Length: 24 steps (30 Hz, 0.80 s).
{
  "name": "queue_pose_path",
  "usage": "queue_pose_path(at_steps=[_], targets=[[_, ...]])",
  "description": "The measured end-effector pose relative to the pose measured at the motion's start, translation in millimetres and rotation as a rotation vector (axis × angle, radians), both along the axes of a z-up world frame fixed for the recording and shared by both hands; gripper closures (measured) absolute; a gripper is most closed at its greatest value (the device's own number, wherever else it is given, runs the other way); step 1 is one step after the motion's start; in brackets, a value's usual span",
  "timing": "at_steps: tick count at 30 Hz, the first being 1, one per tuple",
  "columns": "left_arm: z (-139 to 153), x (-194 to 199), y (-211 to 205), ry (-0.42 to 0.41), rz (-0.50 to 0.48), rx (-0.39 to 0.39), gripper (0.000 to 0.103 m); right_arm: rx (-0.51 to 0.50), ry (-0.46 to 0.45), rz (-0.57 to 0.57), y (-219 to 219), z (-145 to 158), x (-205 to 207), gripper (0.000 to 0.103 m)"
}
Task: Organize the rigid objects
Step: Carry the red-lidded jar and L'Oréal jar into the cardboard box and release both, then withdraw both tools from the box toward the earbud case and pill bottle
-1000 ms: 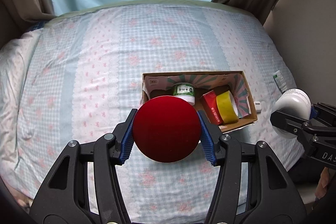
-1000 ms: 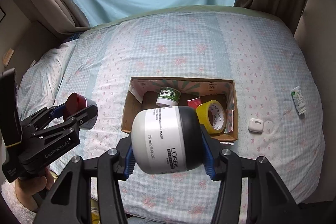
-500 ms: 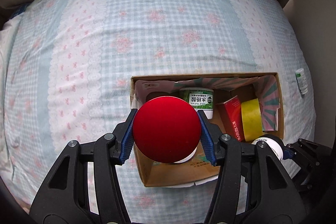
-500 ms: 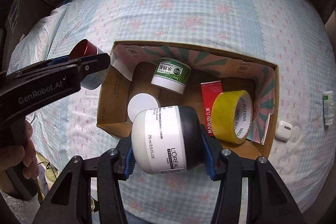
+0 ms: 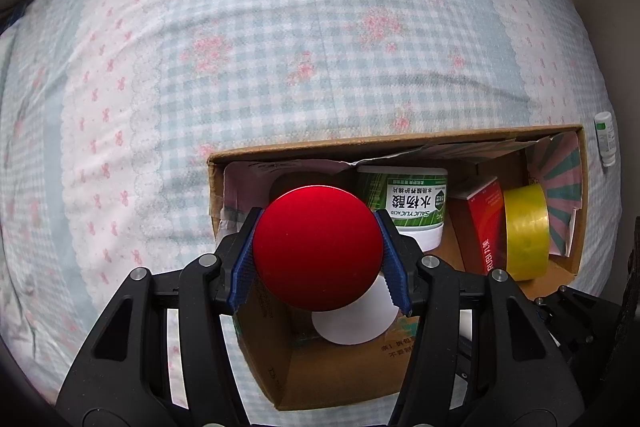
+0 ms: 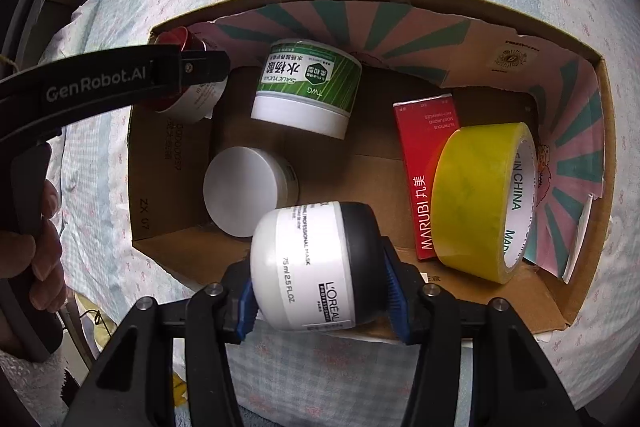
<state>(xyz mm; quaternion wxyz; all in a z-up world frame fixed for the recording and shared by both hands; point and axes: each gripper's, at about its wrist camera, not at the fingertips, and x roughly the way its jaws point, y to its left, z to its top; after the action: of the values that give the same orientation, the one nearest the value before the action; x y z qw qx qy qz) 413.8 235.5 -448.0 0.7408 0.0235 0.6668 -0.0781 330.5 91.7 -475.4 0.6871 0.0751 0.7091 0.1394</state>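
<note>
My left gripper (image 5: 318,251) is shut on a red-lidded jar (image 5: 318,247) and holds it over the left end of the open cardboard box (image 5: 400,141). From the right wrist view that jar (image 6: 188,99) hangs at the box's far left corner (image 6: 138,187). My right gripper (image 6: 318,287) is shut on a white L'Oreal jar with a black lid (image 6: 312,267), held just above the box's near wall. Inside the box lie a green jar (image 6: 306,91), a white-lidded jar (image 6: 242,191), a red carton (image 6: 426,175) and a yellow tape roll (image 6: 486,199).
The box sits on a bed with a blue and pink checked cover (image 5: 280,47). A small white and green tube (image 5: 606,139) lies on the cover right of the box. The right gripper's black body (image 5: 580,339) shows at the lower right of the left wrist view.
Both grippers have moved forward and down toward the box, each still holding its jar. The red-lidded jar is now over the box's left end, the L'Oreal jar at its near wall.
</note>
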Motion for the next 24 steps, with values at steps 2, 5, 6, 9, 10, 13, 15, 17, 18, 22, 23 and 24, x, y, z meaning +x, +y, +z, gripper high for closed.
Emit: queue_pose_path(at_steps=[2, 5, 6, 9, 10, 13, 15, 17, 18, 22, 23, 24], targets=[[5, 0, 1, -0.009, 0.001, -0.028, 0.037, 0.018, 0.006, -0.014, 1, -2, 3, 0.054], [20, -3, -1, -0.061, -0.011, -0.036, 0.004, 0.05, 0.005, -0.048, 0, -2, 2, 0.039], [26, -3, -2, -0.086, -0.015, -0.019, 0.002, 0.055, -0.006, -0.064, 0, -1, 1, 0.032], [38, -4, -2, -0.111, -0.023, -0.014, 0.001, 0.066, -0.009, -0.07, 0, 2, -3, 0.0], [42, -4, -1, -0.115, -0.019, -0.02, 0.001, 0.07, 0.0, -0.056, 1, 1, -5, 0.0], [50, -9, 3, -0.126, -0.006, -0.035, 0.001, 0.05, -0.003, -0.039, 2, 4, -12, 0.0], [56, -13, 5, -0.132, 0.003, -0.042, 0.001, 0.053, -0.013, -0.048, 0, 9, -16, 0.0], [61, -18, 5, -0.141, 0.006, -0.043, 0.001, 0.056, -0.024, -0.059, -2, 12, -19, 0.0], [64, -21, 5, -0.147, 0.007, -0.043, 0.001, 0.055, -0.031, -0.062, -2, 15, -21, 0.0], [80, -36, 5, -0.175, 0.0, -0.046, 0.001, 0.049, -0.067, -0.064, -10, 29, -27, 0.0], [85, -40, 5, -0.183, -0.002, -0.045, 0.001, 0.048, -0.077, -0.064, -10, 33, -30, 0.0], [89, -44, 4, -0.19, -0.004, -0.045, 0.001, 0.047, -0.088, -0.066, -11, 38, -32, 0.0]])
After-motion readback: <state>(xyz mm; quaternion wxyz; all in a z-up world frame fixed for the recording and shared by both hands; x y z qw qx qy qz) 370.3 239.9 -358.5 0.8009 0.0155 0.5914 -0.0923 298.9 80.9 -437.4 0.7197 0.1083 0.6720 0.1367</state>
